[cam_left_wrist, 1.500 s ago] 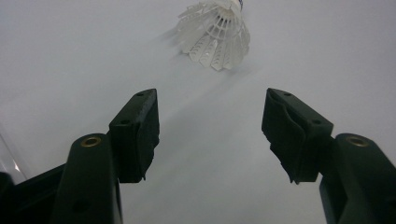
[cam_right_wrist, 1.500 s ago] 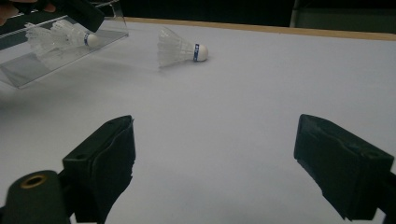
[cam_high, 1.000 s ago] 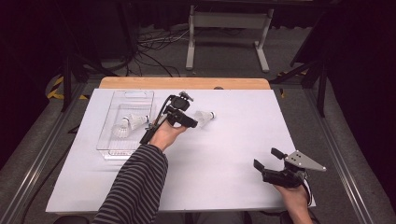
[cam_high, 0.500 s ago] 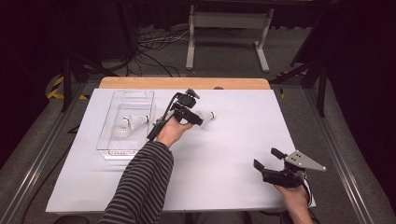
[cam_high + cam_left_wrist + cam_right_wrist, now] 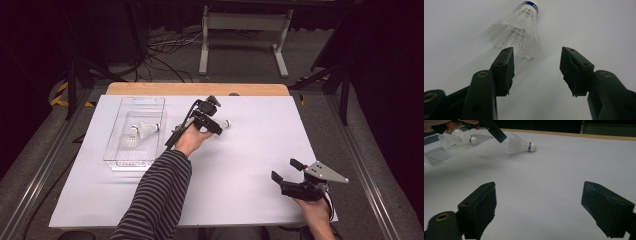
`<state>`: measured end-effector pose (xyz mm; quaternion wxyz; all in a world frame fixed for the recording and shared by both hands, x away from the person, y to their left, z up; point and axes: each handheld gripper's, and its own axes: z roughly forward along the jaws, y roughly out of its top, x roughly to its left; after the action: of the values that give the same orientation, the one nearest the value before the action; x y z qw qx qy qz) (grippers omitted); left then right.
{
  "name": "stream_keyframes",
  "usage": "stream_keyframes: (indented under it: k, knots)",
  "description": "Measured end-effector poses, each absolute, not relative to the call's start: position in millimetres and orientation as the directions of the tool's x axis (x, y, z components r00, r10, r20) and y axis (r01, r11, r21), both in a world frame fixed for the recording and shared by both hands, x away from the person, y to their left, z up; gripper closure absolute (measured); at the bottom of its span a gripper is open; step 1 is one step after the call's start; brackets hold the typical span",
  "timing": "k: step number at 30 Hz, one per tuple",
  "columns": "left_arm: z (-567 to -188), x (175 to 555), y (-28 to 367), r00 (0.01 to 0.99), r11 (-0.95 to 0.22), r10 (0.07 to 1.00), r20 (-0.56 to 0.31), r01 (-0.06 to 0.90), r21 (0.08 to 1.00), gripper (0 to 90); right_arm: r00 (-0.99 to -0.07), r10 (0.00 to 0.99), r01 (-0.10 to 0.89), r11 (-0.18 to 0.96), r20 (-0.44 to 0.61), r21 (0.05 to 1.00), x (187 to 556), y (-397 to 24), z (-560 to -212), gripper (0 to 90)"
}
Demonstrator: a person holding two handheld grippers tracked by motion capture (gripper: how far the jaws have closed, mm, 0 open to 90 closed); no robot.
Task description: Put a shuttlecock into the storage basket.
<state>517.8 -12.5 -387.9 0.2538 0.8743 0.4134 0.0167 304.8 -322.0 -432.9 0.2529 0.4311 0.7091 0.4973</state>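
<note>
A white shuttlecock (image 5: pixel 224 123) with a blue band lies on the white table cover (image 5: pixel 250 150), right of the tray. In the left gripper view the shuttlecock (image 5: pixel 519 37) has its feather skirt toward me and its cork pointing away. My left gripper (image 5: pixel 214 126) is open just short of it; nothing is between its fingers, and the skirt's edge is near the left jaw (image 5: pixel 536 65). My right gripper (image 5: pixel 284 170) rests open and empty near the table's front right. From the right gripper view (image 5: pixel 539 202) the shuttlecock (image 5: pixel 520 145) lies far ahead.
A clear plastic tray (image 5: pixel 120 155) at the left holds two more shuttlecocks (image 5: pixel 131 140) (image 5: pixel 150 128). A wooden strip (image 5: pixel 197 89) runs along the table's far edge. Cables and a white stand (image 5: pixel 242 22) are on the floor beyond.
My left gripper has moved right and slightly away from the tray, closing in on the loose shuttlecock. The right gripper has stayed put.
</note>
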Motion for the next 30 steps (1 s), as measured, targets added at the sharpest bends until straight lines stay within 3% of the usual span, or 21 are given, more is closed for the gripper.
stream_keyframes:
  k: [19,30]
  knots:
    - [-404,525,-22,0.651,-0.528,0.729,-0.213,0.732,0.431,68.1,-0.505,0.860,0.359,0.134,0.071,0.924,305,-322,-433,13.5]
    - [-405,525,-24,0.652,-0.531,0.735,-0.188,0.725,0.439,89.6,-0.505,0.860,0.360,0.136,0.070,0.923,305,-322,-433,13.5]
